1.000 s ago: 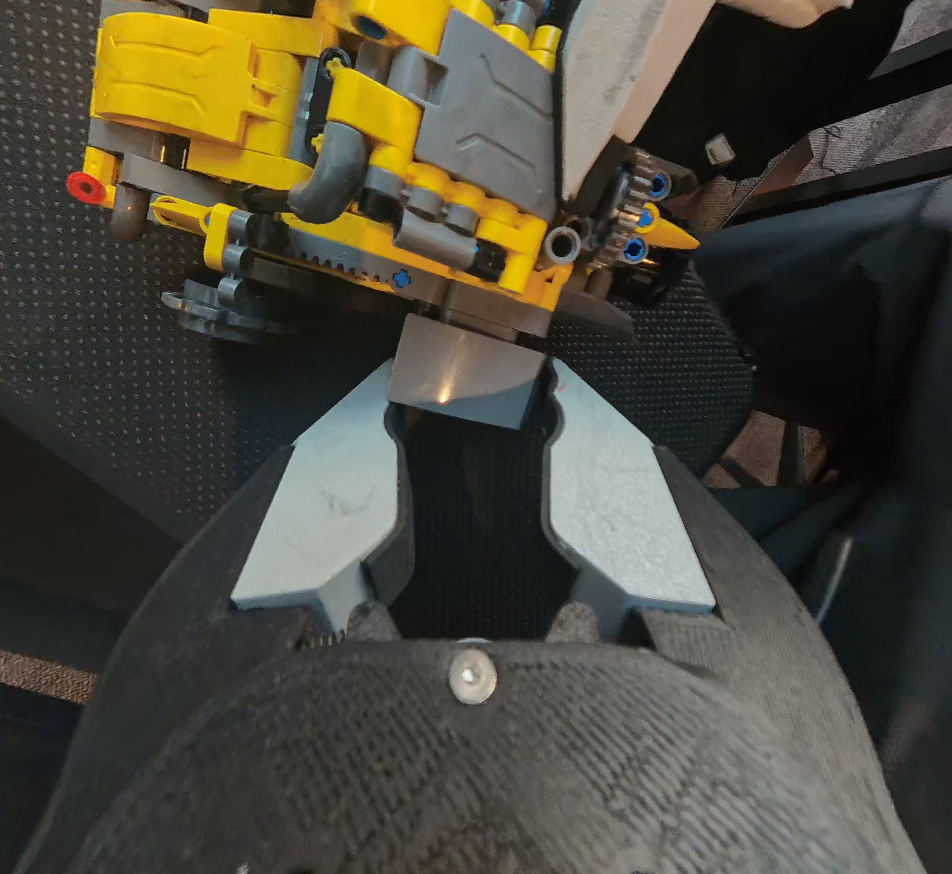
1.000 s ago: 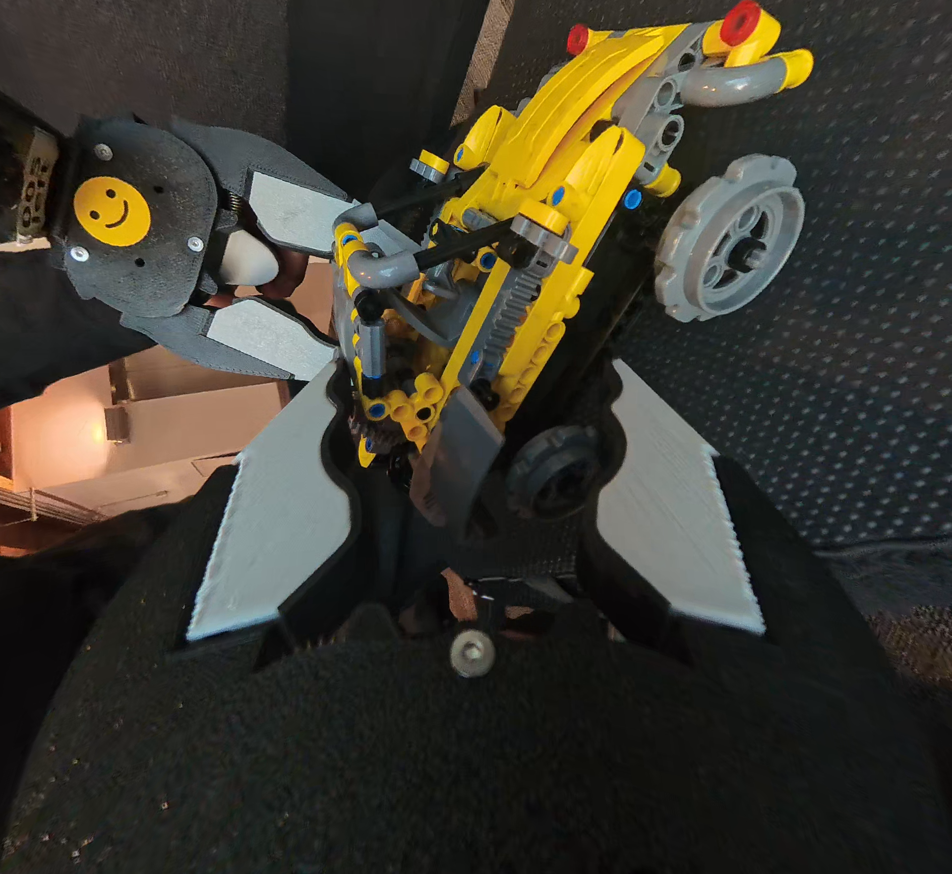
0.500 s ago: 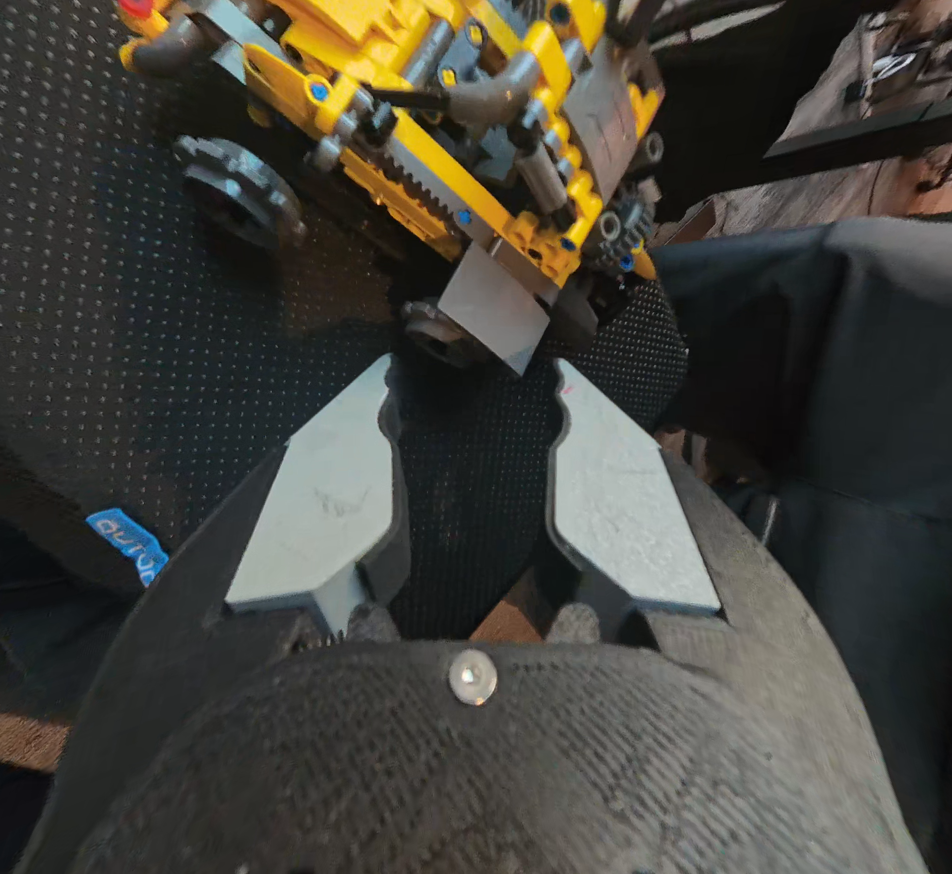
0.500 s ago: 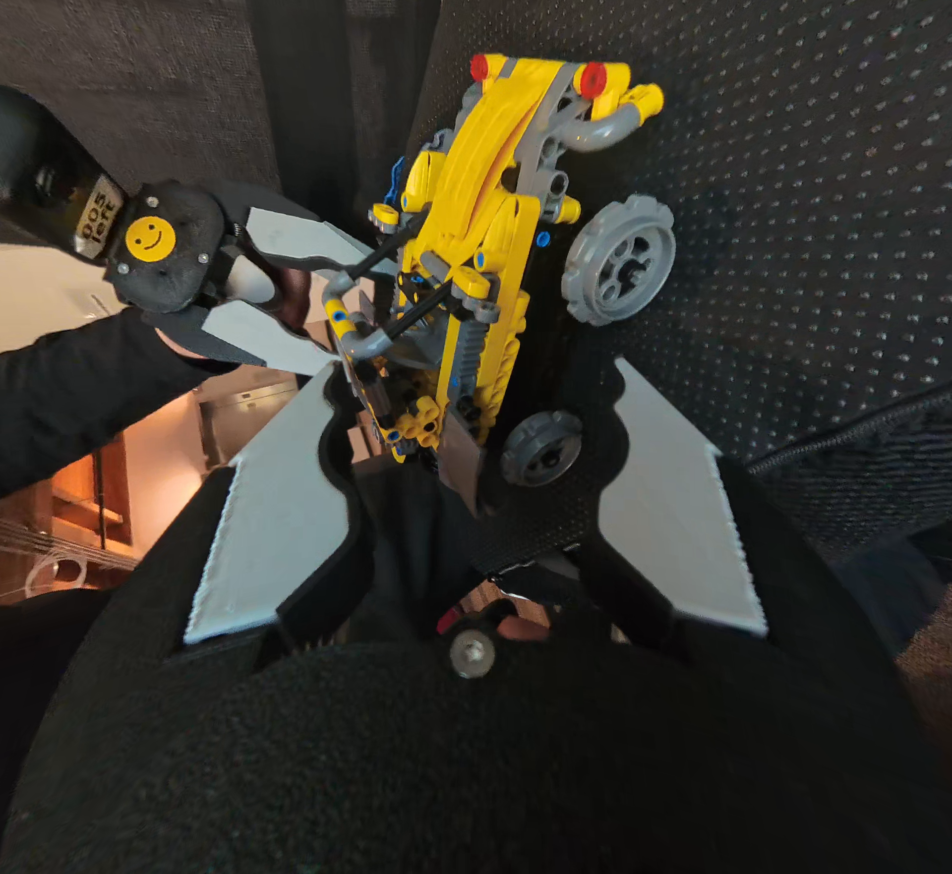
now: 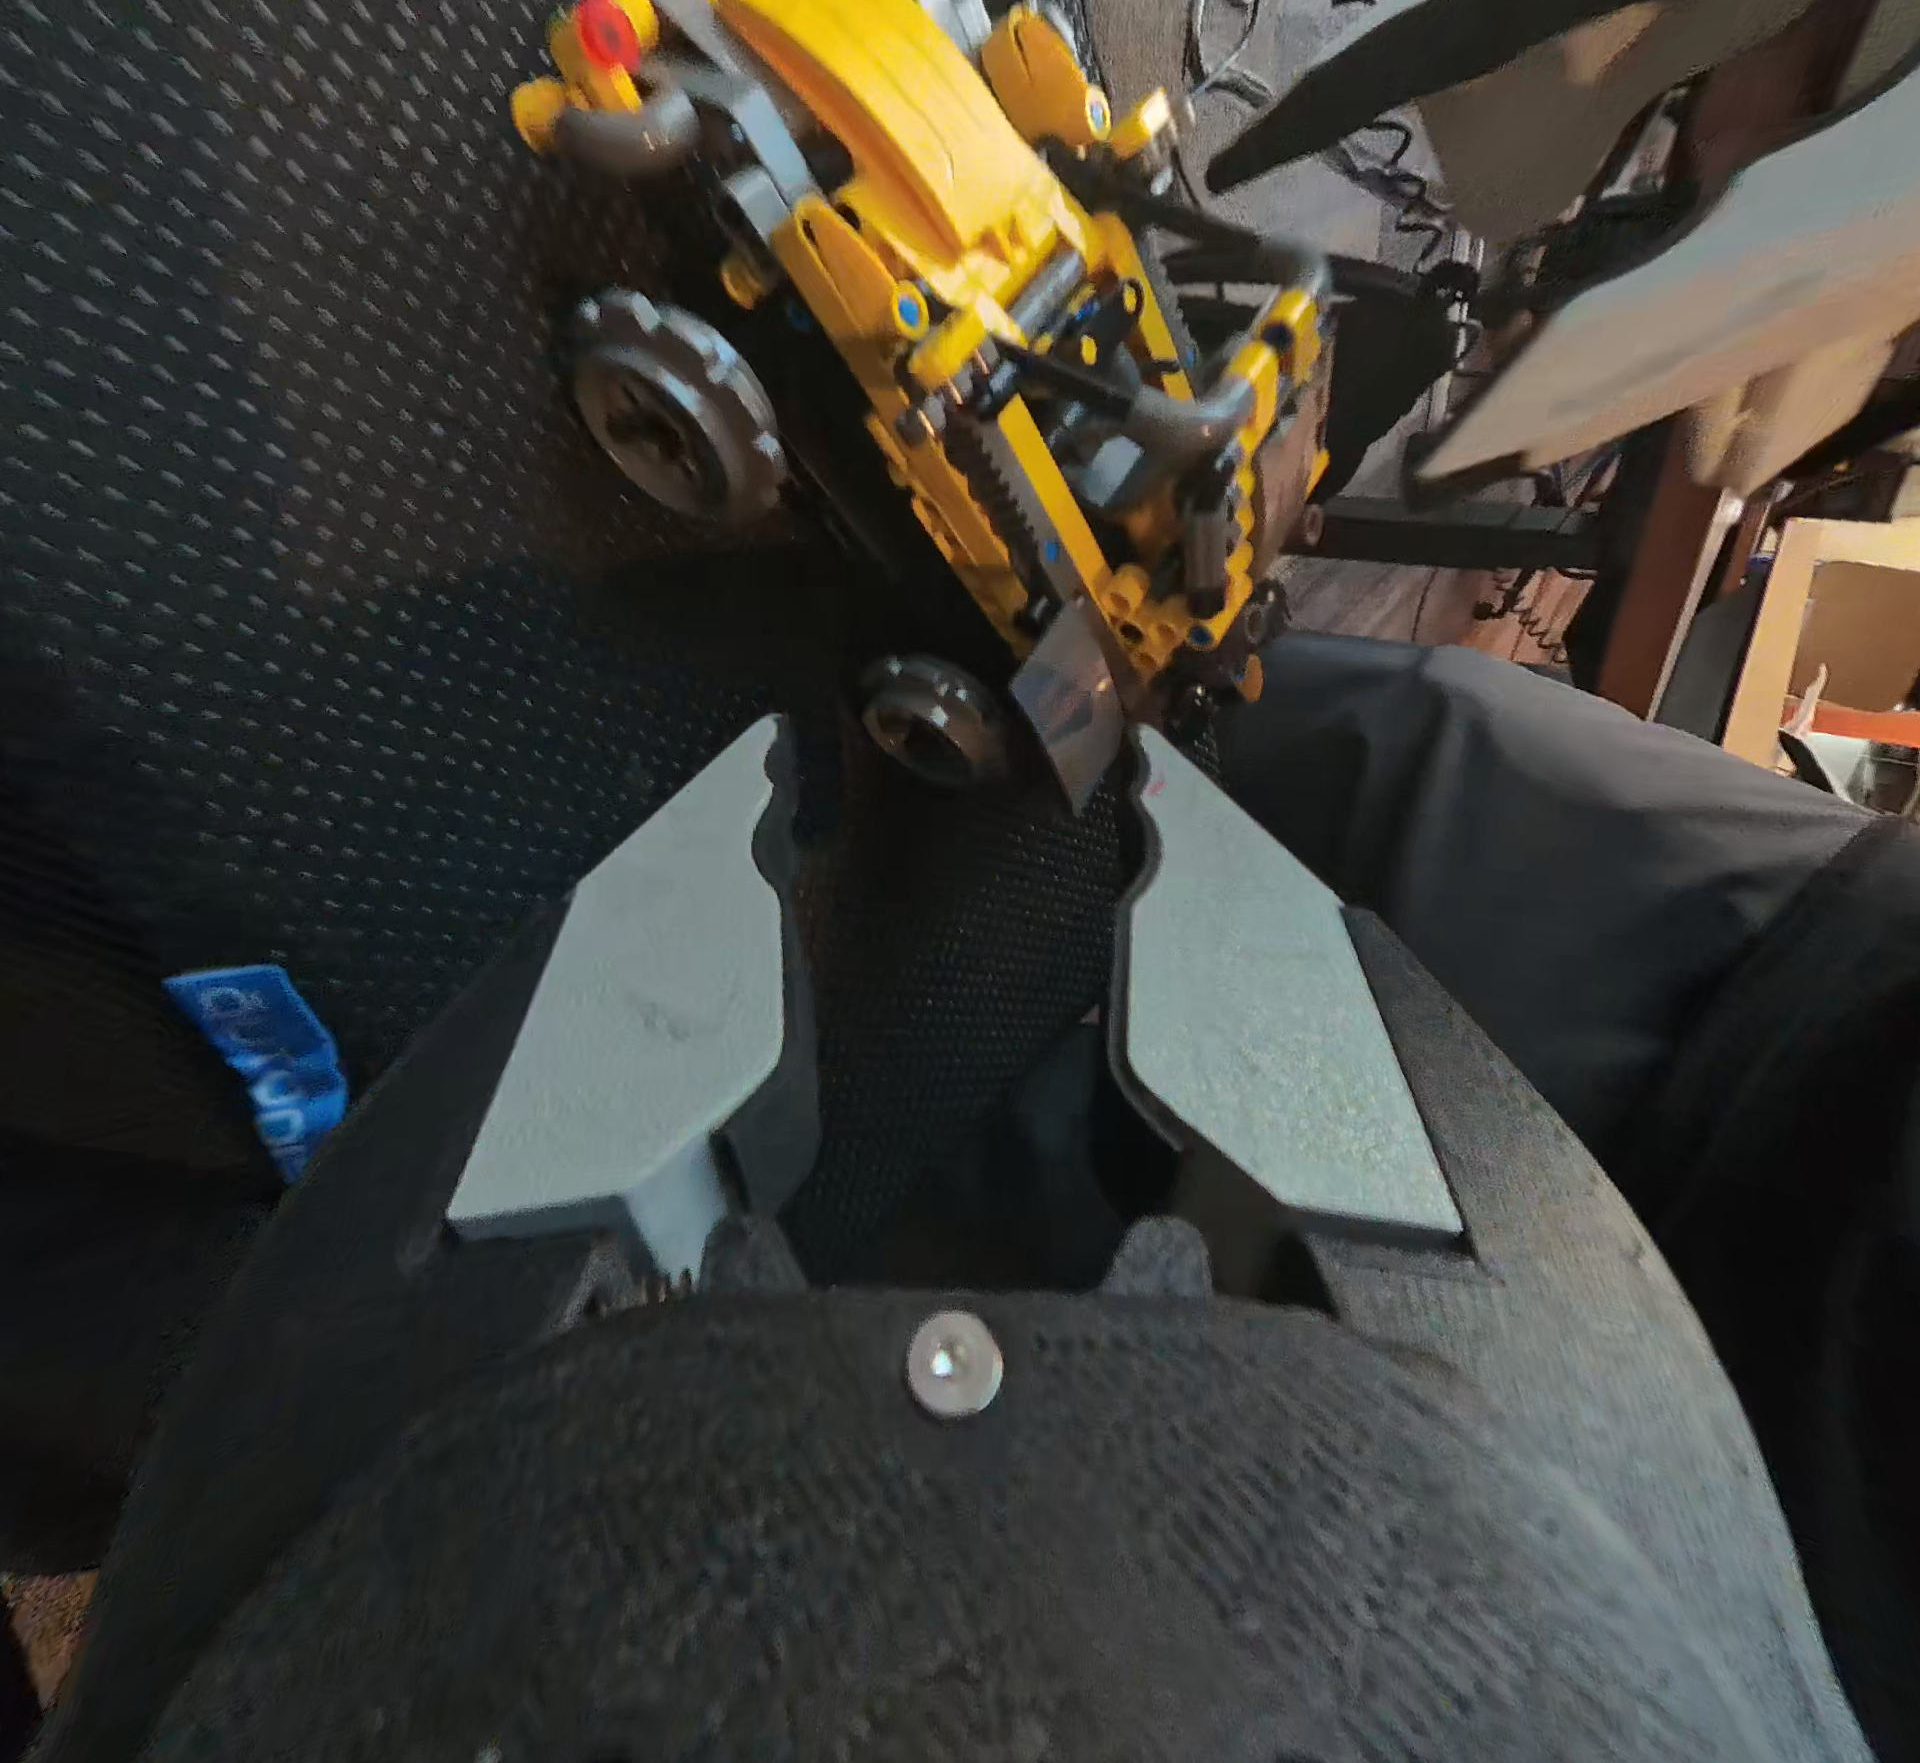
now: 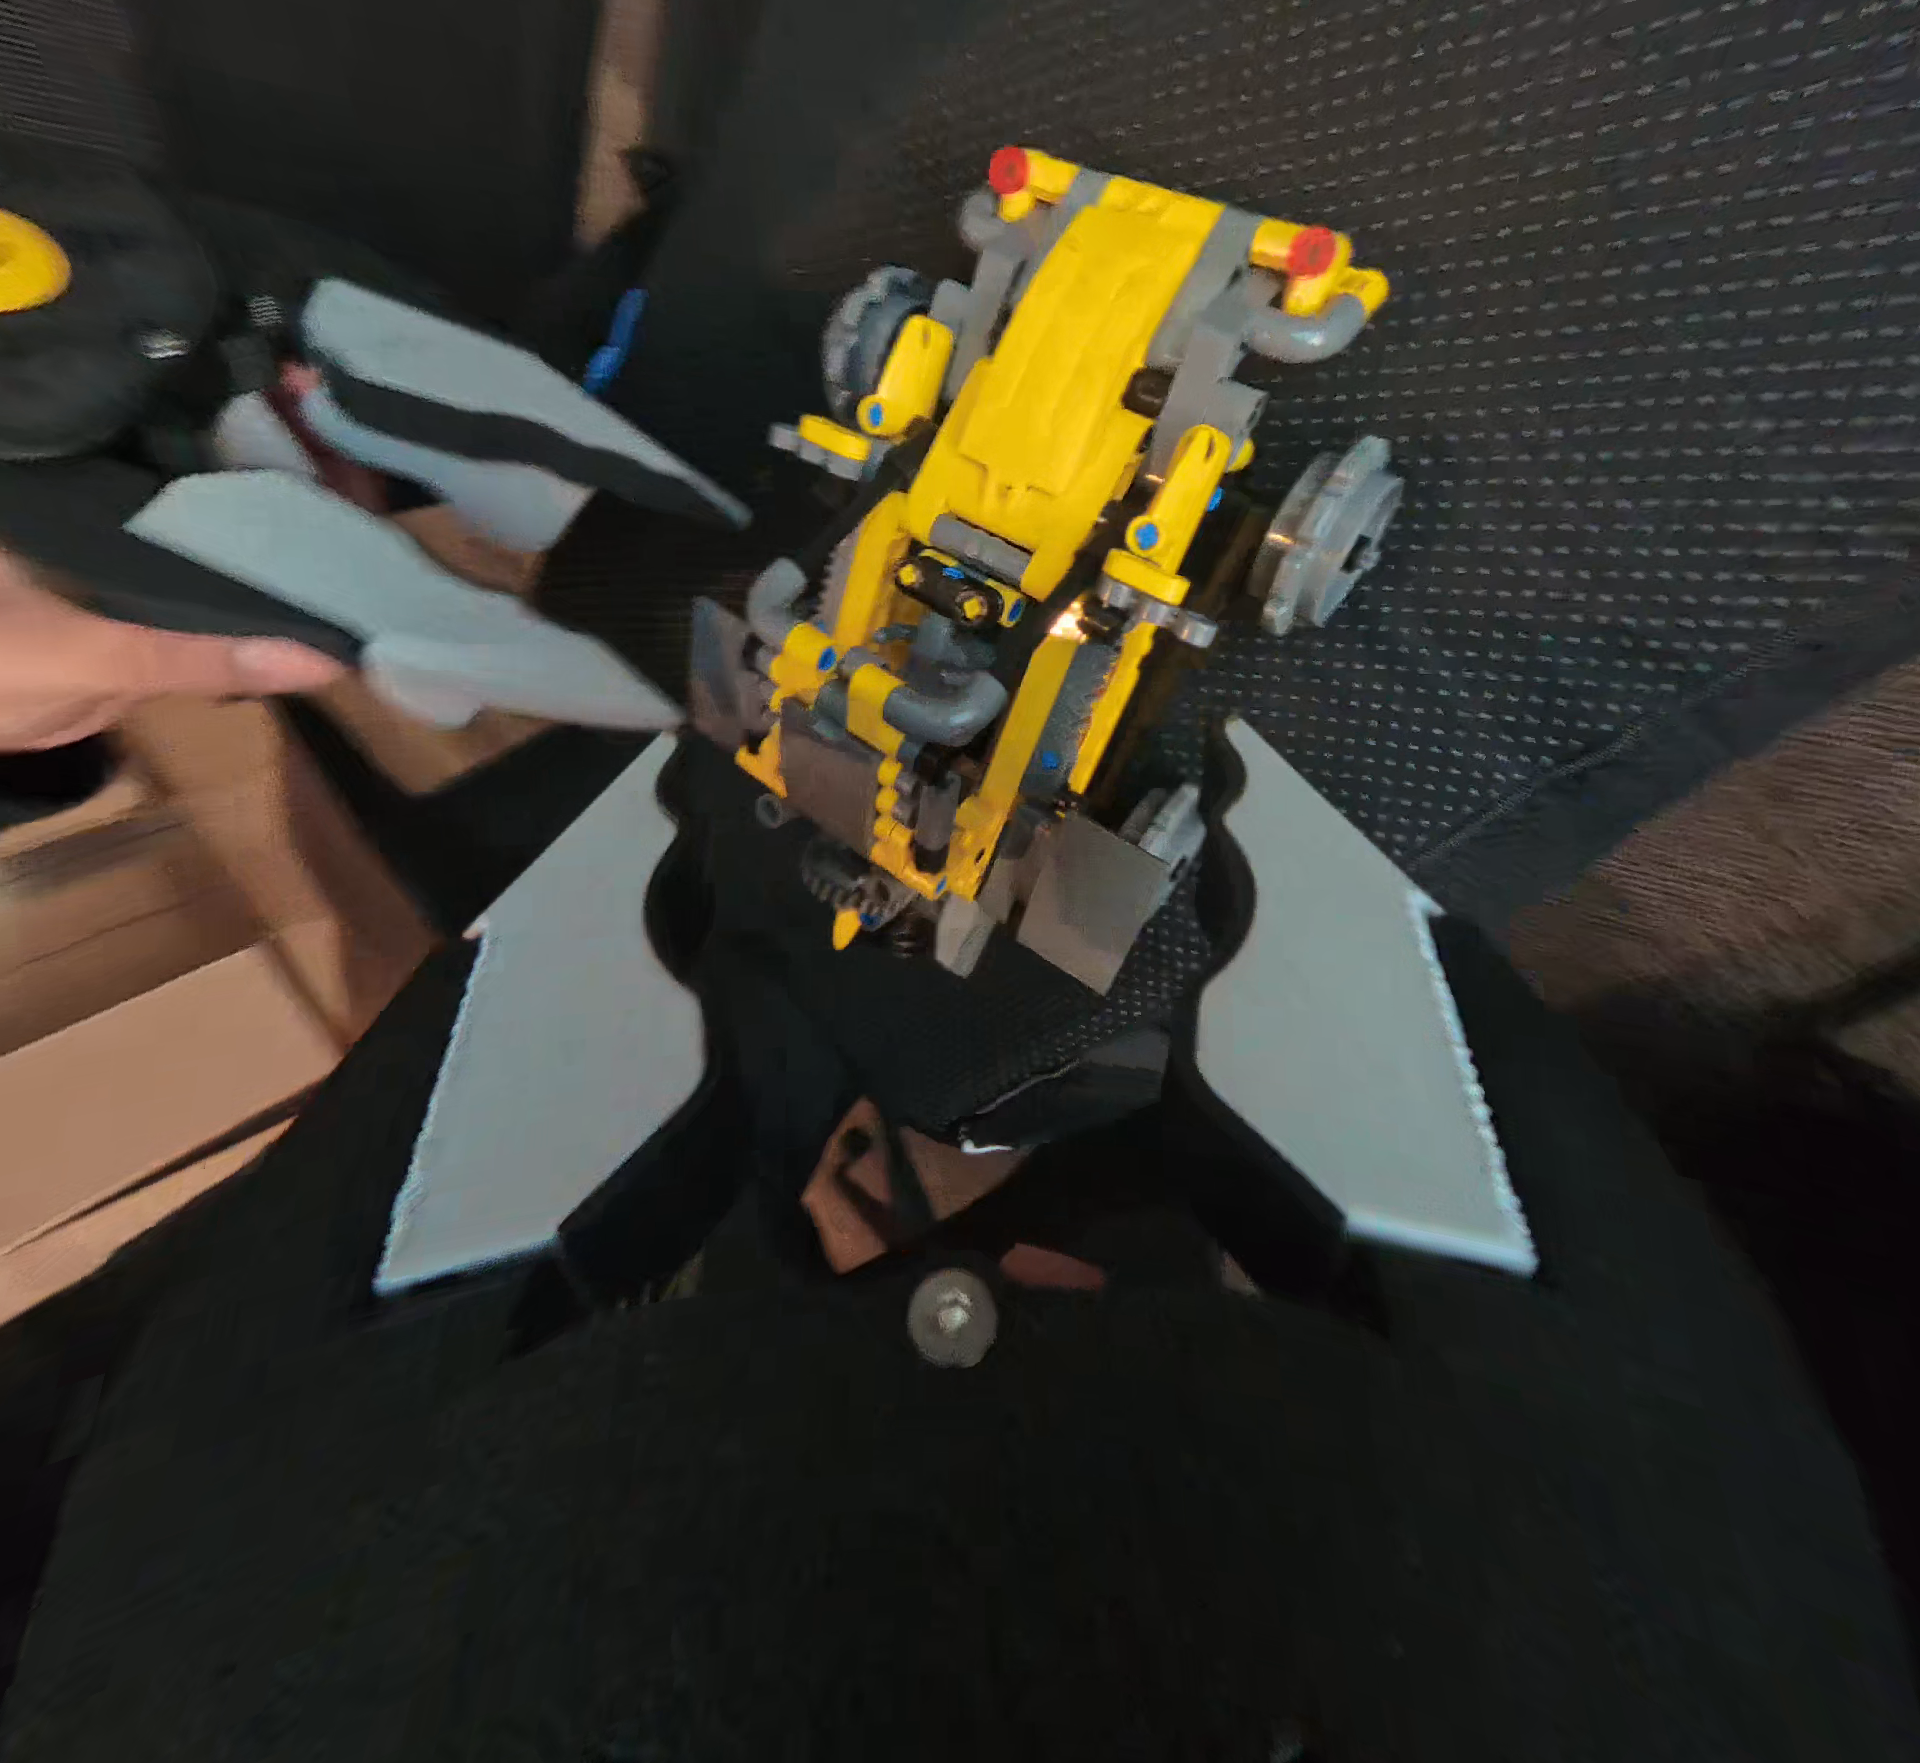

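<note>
A yellow and grey brick-built toy vehicle (image 6: pixel 1049 560) lies on a black perforated mesh surface (image 6: pixel 1610 259) that looks like a chair seat or back — which of the two cannot be told. In the right wrist view the vehicle fills the centre of the frame, its red studs toward the top and a dark grey panel (image 6: pixel 1091 892) at its lower end.

The right gripper (image 6: pixel 945 809) has its jaws spread wide, one on each side of the vehicle's lower end; neither visibly presses on the model, so it grips nothing.

The left gripper (image 5: pixel 961 768) is also open, its jaws parted with only mesh between them. The vehicle (image 5: pixel 935 259) sits in the upper centre of that frame, its grey panel (image 5: pixel 1070 716) and a small dark wheel (image 5: pixel 925 716) just ahead of the fingertips; contact cannot be told. A larger grey wheel (image 5: pixel 665 425) lies to the left.

In the right wrist view the left gripper (image 6: pixel 707 612) enters from the left edge, open, its tips close beside the vehicle's side, with a bare hand (image 6: pixel 125 674) behind it — blurred. A blue fabric tag (image 5: pixel 265 1059) shows at the left of the left wrist view, and dark cloth (image 5: pixel 1558 882) at the right.
</note>
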A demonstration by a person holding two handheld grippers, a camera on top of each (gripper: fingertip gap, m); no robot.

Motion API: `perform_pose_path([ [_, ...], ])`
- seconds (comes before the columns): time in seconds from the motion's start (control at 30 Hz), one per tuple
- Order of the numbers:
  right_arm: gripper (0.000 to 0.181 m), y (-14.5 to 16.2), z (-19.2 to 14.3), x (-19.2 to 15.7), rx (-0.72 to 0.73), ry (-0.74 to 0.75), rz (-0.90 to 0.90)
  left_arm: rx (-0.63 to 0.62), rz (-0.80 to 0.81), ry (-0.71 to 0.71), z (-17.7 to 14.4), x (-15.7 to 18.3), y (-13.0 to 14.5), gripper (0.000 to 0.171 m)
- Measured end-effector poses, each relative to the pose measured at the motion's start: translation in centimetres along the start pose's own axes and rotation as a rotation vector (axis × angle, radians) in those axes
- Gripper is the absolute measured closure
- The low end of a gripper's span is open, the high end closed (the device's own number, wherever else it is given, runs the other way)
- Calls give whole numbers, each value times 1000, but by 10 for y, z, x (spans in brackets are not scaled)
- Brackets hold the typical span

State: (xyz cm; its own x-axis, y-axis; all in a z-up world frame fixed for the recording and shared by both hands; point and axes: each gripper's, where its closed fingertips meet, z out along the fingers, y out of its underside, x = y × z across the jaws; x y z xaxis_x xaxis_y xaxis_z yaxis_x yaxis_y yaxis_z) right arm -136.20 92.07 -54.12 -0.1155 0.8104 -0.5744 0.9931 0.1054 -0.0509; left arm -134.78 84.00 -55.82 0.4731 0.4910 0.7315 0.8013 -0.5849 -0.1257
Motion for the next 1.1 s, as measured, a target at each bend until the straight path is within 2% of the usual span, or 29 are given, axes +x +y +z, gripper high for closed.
perform_pose_path([
  [0.07, 87, -1, 6, 3, 11, 147, -11, -25, -7, -24, -2, 2, 13, 114],
  [0.2, 82, -6, 26, -3, 27, 270, 60, -17, -30, -37, -24, 16, 44, 119],
  [0.27, 91, -6, 36, 0, 16, 333, 64, -10, -10, -30, -38, 24, 62, 120],
  [0.33, 91, -4, 42, 10, -8, 422, 89, -17, 9, -20, -49, 29, 80, 121],
  [0.37, 87, -4, 44, 13, -2, 443, 115, -19, 19, -11, -54, 32, 88, 122],
  [0.47, 94, -4, 50, 14, -9, 475, 169, -27, 54, -8, -68, 32, 109, 121],
  [0.57, 93, 2, 57, 20, -83, 546, 166, -14, 61, -13, -83, 27, 128, 122],
  [0.73, 93, 0, 59, 20, -121, 563, 175, 40, 6, 10, -103, 23, 150, 124],
  [0.83, 79, 4, 62, 20, -166, 554, 202, 55, -15, 20, -108, 22, 161, 125],
  [0.9, 91, 2, 59, 21, -175, 564, 205, 76, -30, 33, -110, 24, 162, 122],
  [1.0, 93, 2, 57, 20, -187, 562, 213, 71, -29, 32, -112, 25, 162, 119],
  [1.1, 96, 4, 53, 16, -170, 556, 216, 65, 3, 22, -116, 27, 157, 125],
])
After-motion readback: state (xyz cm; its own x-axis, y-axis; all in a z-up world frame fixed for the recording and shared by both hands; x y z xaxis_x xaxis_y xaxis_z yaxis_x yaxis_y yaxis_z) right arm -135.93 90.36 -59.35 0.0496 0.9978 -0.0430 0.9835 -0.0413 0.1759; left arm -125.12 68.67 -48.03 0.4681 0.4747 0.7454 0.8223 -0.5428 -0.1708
